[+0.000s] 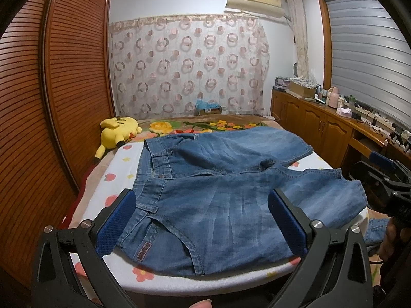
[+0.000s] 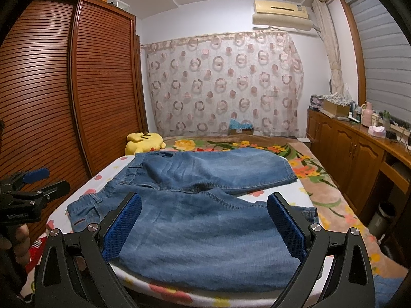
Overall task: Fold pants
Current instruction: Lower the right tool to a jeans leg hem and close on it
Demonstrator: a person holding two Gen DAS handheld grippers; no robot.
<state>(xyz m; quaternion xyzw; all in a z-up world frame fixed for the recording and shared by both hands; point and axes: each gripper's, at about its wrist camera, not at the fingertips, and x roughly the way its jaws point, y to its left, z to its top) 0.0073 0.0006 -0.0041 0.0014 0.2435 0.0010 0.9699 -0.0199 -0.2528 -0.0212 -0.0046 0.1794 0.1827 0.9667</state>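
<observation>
Blue denim pants (image 1: 218,200) lie spread flat on a white flower-print board (image 1: 120,172) on the bed, waistband to the left, two legs running right. My left gripper (image 1: 203,220) is open, hovering over the near waistband and pocket, holding nothing. My right gripper (image 2: 204,225) is open over the near leg (image 2: 205,236), holding nothing. The far leg (image 2: 221,169) lies flat behind. The right gripper also shows at the right edge of the left wrist view (image 1: 385,179), and the left gripper at the left edge of the right wrist view (image 2: 30,190).
A yellow plush toy (image 1: 118,131) lies at the bed's far left. A louvred wooden wardrobe (image 1: 51,102) stands to the left. A wooden cabinet (image 1: 321,125) with clutter runs along the right. A floral blanket (image 2: 328,195) covers the bed.
</observation>
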